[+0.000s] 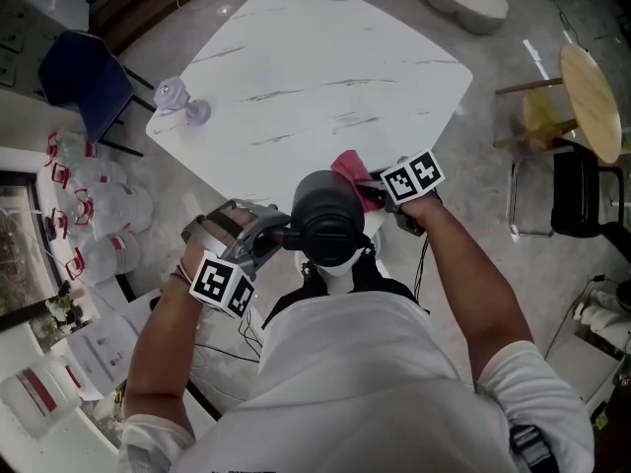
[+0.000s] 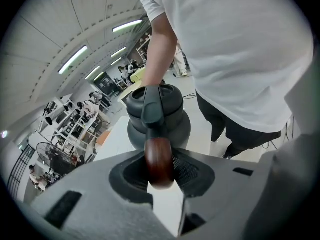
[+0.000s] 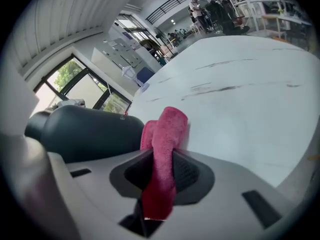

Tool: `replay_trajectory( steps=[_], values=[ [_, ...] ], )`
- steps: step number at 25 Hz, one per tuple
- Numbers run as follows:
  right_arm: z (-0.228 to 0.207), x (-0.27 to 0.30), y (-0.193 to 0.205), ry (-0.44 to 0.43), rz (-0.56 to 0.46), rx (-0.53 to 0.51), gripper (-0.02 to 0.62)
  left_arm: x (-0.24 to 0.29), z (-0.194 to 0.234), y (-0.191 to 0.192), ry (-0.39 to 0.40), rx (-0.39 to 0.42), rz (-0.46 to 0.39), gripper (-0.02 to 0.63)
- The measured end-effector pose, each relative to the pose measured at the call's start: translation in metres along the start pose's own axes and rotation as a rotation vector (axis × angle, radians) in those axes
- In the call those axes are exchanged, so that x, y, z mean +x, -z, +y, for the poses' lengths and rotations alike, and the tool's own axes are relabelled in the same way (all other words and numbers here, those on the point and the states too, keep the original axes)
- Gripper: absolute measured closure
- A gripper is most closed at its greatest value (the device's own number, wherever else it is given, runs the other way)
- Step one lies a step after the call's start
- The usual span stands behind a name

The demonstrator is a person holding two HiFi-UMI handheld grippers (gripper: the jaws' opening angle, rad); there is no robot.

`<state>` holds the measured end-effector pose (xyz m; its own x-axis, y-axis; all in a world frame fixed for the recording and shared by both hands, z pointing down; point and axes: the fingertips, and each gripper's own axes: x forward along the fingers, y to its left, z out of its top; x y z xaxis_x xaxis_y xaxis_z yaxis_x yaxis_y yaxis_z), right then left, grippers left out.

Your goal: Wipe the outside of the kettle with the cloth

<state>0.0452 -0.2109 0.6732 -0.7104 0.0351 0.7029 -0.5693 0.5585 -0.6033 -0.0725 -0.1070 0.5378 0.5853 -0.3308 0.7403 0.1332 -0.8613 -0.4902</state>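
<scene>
A dark grey kettle (image 1: 329, 215) hangs at the near edge of the white marble table (image 1: 315, 87). Its brown wooden handle (image 2: 159, 161) is clamped between the jaws of my left gripper (image 1: 264, 233), which is shut on it; the kettle body (image 2: 159, 116) shows just beyond. My right gripper (image 1: 380, 193) is shut on a pink cloth (image 3: 162, 169), which stands up between the jaws. The cloth (image 1: 350, 170) lies against the kettle's right side (image 3: 85, 131).
A small grey object (image 1: 177, 99) stands on the table's left corner. A blue chair (image 1: 87, 82) is at the left, a round wooden stool (image 1: 590, 101) and a black chair (image 1: 577, 195) at the right. Bagged items (image 1: 99, 215) lie on the floor at left.
</scene>
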Motion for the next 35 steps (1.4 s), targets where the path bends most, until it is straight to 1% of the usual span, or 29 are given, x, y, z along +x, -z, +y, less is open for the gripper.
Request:
replay_trajectory(
  steps=[3,6,9,12,14,18,20,23,25,26,27,28,29,30,32,35],
  values=[
    [-0.001,-0.009,-0.001,0.031,-0.024,0.001,0.497,-0.001,-0.002,-0.005,0.007,0.015,0.005,0.5],
    [0.0,-0.028,-0.008,0.071,-0.059,-0.025,0.496,0.001,-0.004,-0.007,-0.008,0.063,0.0,0.5],
    [0.008,-0.059,-0.024,0.116,-0.095,-0.102,0.495,0.0,-0.007,-0.01,-0.008,0.092,0.003,0.502],
    [0.035,-0.091,-0.044,0.115,-0.111,-0.226,0.495,0.001,-0.009,-0.015,-0.006,0.145,0.001,0.503],
    [0.066,-0.108,-0.055,0.064,-0.094,-0.322,0.495,0.001,-0.01,-0.017,-0.002,0.178,0.0,0.505],
    [0.146,-0.132,-0.063,-0.125,-0.028,-0.507,0.494,0.001,-0.011,-0.021,0.006,0.219,0.001,0.505],
    [0.183,-0.138,-0.058,-0.211,0.03,-0.601,0.494,0.002,-0.011,-0.021,0.008,0.234,0.004,0.505],
    [0.224,-0.138,-0.045,-0.306,0.14,-0.737,0.494,0.003,-0.012,-0.023,0.014,0.254,0.005,0.505],
    [0.245,-0.135,-0.036,-0.387,0.211,-0.788,0.494,0.004,-0.01,-0.025,0.015,0.266,0.006,0.505],
    [0.253,-0.133,-0.033,-0.431,0.242,-0.794,0.494,0.003,-0.01,-0.026,0.015,0.27,0.008,0.505],
    [0.257,-0.129,-0.03,-0.463,0.272,-0.791,0.494,0.003,-0.009,-0.026,0.015,0.273,0.01,0.505],
    [0.256,-0.123,-0.029,-0.469,0.301,-0.788,0.495,0.003,-0.008,-0.026,0.016,0.273,0.013,0.505],
    [0.251,-0.116,-0.029,-0.45,0.333,-0.793,0.495,0.002,-0.007,-0.026,0.016,0.272,0.017,0.505],
    [0.244,-0.107,-0.028,-0.413,0.37,-0.808,0.495,0.002,-0.007,-0.026,0.016,0.273,0.02,0.505],
    [0.227,-0.091,-0.028,-0.324,0.446,-0.852,0.495,0.003,-0.009,-0.026,0.018,0.279,0.026,0.505],
    [0.207,-0.072,-0.031,-0.202,0.532,-0.927,0.495,0.003,-0.007,-0.024,0.006,0.305,0.045,0.505]
  ],
)
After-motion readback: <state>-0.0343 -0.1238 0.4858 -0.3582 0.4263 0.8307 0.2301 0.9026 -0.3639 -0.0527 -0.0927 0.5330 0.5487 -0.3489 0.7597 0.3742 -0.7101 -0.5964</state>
